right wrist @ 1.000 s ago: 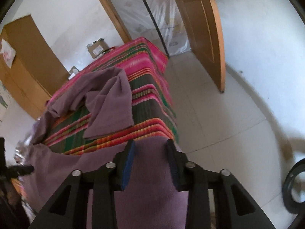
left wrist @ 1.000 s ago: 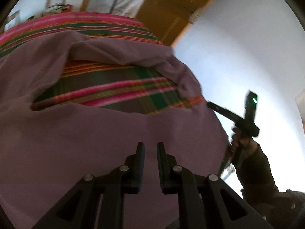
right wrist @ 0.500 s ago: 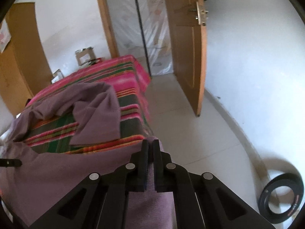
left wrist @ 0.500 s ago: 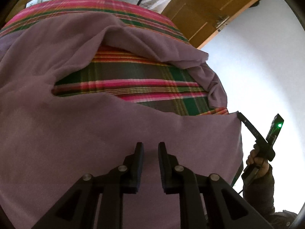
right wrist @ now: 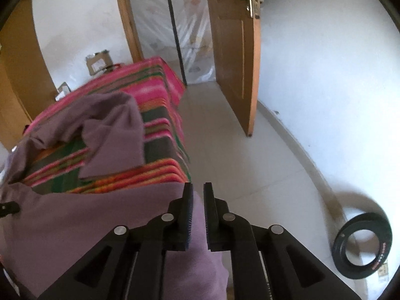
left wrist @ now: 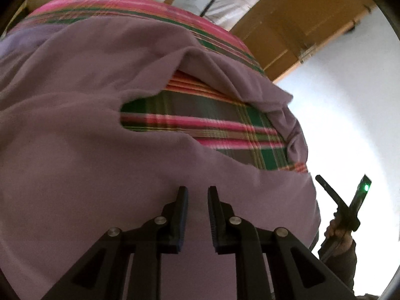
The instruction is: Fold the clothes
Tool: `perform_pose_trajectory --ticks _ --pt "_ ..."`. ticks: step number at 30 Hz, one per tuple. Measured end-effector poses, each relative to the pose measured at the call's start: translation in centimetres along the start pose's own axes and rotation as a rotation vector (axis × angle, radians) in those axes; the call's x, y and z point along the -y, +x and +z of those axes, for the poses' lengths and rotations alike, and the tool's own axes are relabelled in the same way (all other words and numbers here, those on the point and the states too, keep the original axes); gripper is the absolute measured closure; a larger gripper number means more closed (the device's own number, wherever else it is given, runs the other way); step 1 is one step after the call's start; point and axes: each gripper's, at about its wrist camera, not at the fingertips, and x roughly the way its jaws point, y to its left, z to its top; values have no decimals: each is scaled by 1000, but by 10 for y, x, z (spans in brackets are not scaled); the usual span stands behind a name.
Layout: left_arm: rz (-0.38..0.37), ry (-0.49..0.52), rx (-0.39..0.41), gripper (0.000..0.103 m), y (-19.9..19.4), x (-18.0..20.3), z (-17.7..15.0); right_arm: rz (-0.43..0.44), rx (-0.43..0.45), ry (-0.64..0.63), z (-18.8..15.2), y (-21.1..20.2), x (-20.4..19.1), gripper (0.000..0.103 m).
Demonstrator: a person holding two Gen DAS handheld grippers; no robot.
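A purple garment [left wrist: 100,150] lies spread over a table under a pink and green striped cloth [left wrist: 200,120]. My left gripper [left wrist: 197,195] is shut on the garment's near edge, with purple fabric filling the narrow gap between its fingers. In the right wrist view my right gripper [right wrist: 198,192] is shut on the same purple garment [right wrist: 75,225] at its near right corner, off the corner of the striped table [right wrist: 160,87]. A sleeve [right wrist: 112,135] lies folded across the tabletop further back. The near edge is held up between both grippers.
An open wooden door [right wrist: 232,50] stands to the right of the table, with white tiled floor [right wrist: 225,150] between them. A black ring [right wrist: 362,245] lies on the floor at the right. Cardboard boxes [right wrist: 98,60] sit behind the table. A person's hand [left wrist: 337,232] holds the right gripper.
My right gripper, open a second ago, has shut on the garment's corner. The garment's near edge has been drawn up and toward me. My left gripper kept its hold.
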Motion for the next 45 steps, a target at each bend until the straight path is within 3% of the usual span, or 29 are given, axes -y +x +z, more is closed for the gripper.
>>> perform_pose_trajectory --ticks 5,11,15,20,27,30,35,39,42,45 --pt "3 -1 3 87 -3 -5 4 87 12 -109 -4 -12 -37 90" --pt "51 -43 22 87 -20 -23 2 196 -8 -283 -16 -20 -91 79" --pt "71 -88 35 87 -49 -46 -9 169 -75 -284 -32 -9 -111 79" --pt "134 -133 88 86 -110 -78 -20 129 -80 -296 -30 -17 -121 79" --pt "250 -90 172 86 -213 -86 -14 191 56 -370 42 -77 -160 79" --pt "307 -32 242 86 -264 -77 3 239 137 -411 81 -108 -185 78" --pt "322 -9 293 82 -316 -70 44 308 275 -495 145 -152 -233 73" --pt "345 6 268 79 -329 -63 88 431 205 -500 198 -147 -275 71" --pt "352 17 207 79 -326 -57 127 413 177 -556 226 -130 -311 71" --pt "373 108 162 79 -312 -45 161 428 120 -609 242 -106 -342 71"
